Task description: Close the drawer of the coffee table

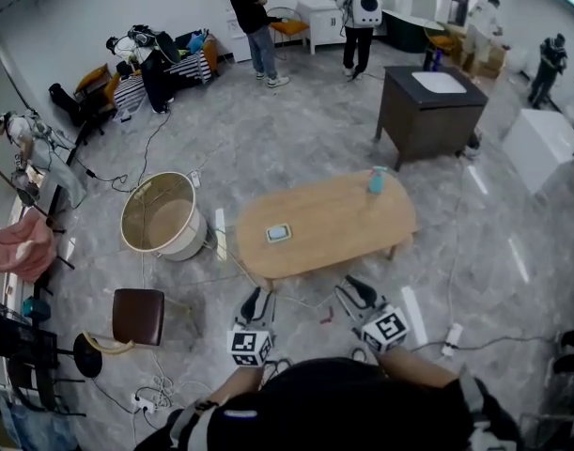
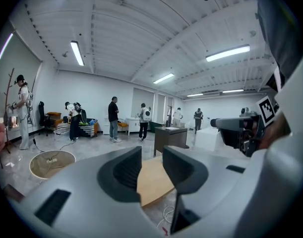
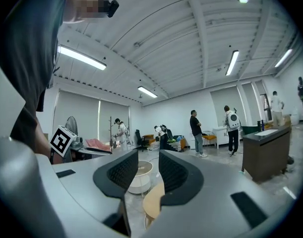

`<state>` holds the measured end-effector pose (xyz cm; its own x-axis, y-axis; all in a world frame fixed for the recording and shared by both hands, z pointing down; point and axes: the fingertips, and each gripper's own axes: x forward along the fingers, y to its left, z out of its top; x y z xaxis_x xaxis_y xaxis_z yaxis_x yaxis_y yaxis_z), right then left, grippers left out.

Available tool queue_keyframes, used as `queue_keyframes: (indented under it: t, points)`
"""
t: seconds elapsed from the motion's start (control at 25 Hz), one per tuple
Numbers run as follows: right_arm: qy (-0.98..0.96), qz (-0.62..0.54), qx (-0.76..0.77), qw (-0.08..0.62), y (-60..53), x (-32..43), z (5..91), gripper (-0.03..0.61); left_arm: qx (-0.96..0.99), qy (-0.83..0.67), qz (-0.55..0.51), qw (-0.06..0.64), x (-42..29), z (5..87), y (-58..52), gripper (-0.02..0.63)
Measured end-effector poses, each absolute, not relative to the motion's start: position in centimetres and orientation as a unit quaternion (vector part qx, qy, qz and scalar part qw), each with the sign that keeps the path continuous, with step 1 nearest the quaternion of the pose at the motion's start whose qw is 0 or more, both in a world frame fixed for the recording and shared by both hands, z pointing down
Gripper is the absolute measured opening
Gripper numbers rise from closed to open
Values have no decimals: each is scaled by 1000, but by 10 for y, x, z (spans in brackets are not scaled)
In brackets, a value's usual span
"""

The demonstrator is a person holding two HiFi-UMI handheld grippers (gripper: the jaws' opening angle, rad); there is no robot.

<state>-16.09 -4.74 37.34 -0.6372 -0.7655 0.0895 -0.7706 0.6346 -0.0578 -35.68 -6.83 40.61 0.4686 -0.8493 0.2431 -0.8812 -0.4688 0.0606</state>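
The coffee table (image 1: 329, 224) is a low oval wooden table in the middle of the floor; no drawer shows on it in any view. Both grippers are held up in front of me, short of the table's near edge. My left gripper (image 1: 256, 297) is open with nothing between its jaws. My right gripper (image 1: 354, 289) is open and empty too. In the left gripper view the left gripper (image 2: 152, 170) frames a piece of the tabletop (image 2: 153, 180). In the right gripper view the right gripper (image 3: 148, 170) points level, with the table's end (image 3: 153, 202) low in the gap.
A small box (image 1: 278, 233) and a blue bottle (image 1: 376, 180) stand on the table. A round white tub (image 1: 162, 216) and a brown stool (image 1: 138, 316) sit to the left, a dark cabinet (image 1: 430, 111) behind. Cables and a power strip (image 1: 451, 338) lie on the floor. Several people stand far back.
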Motion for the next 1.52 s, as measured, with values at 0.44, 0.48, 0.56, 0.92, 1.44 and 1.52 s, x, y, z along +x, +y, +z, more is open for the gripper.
queue_keyframes:
  t: [0.44,0.48,0.56,0.92,1.44,1.52]
  points:
    - [-888,2,459,-19,-66,-206,286,126,876,-474,49,75,-407,326,-100,127]
    - [-887,6,460,-23,-66,-210,280,126,882,-463,46,77,-409,320,-102,127]
    - [-886,13,463,-30,-64,-219,272,126,894,-440,43,80,-411,310,-103,127]
    - [-868,2,494,-38,-43,-227,231,126,933,-347,67,72,-403,277,-95,127]
    - [-860,6,509,-33,-27,-156,218,102,950,-301,64,55,-317,245,-91,113]
    - [-865,14,501,-29,-21,-150,222,60,952,-294,70,57,-308,248,-82,70]
